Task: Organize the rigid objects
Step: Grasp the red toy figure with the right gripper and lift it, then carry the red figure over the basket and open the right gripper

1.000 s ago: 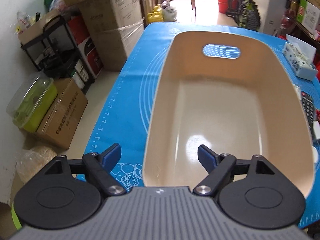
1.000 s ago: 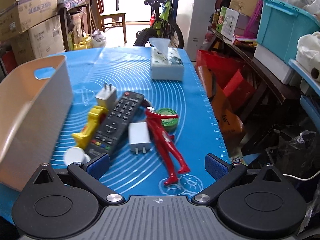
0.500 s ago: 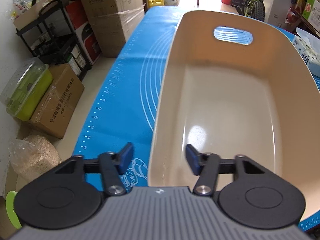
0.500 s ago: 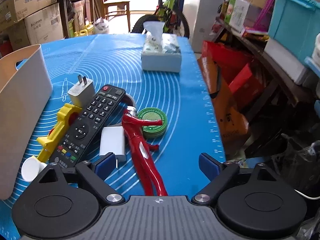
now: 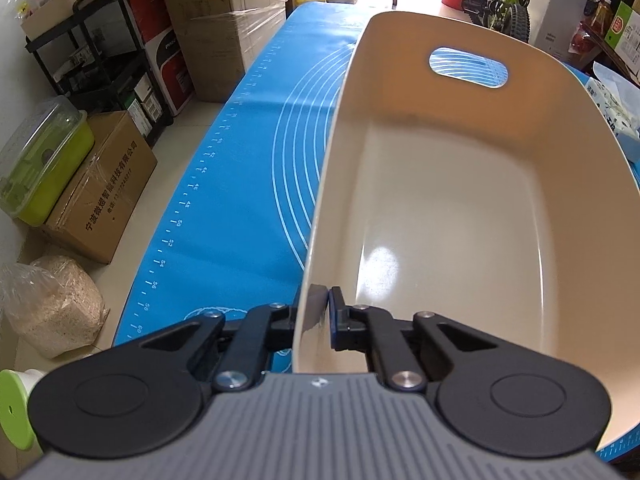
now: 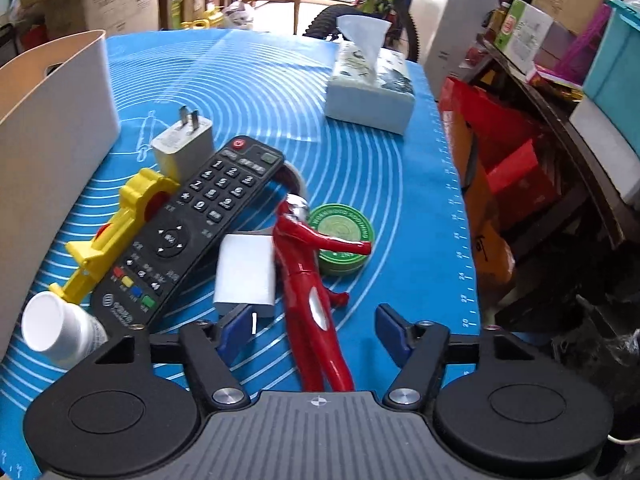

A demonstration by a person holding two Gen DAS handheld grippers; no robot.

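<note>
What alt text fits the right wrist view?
The right gripper, jaws just closing, straddles the legs of a red toy figure without touching. Around it on the blue mat lie a remote control, white chargers and a green tin.

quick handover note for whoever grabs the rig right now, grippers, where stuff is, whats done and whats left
Left gripper: shut on the near wall of the beige bin, which is empty.
Right gripper: open, jaws have just been closing around the red figure's legs, pads not yet touching.
On the blue mat beside the bin: remote, two white chargers, yellow toy, green tin, white bottle.
Done: bin steadied. Left: everything still to go in.
</note>
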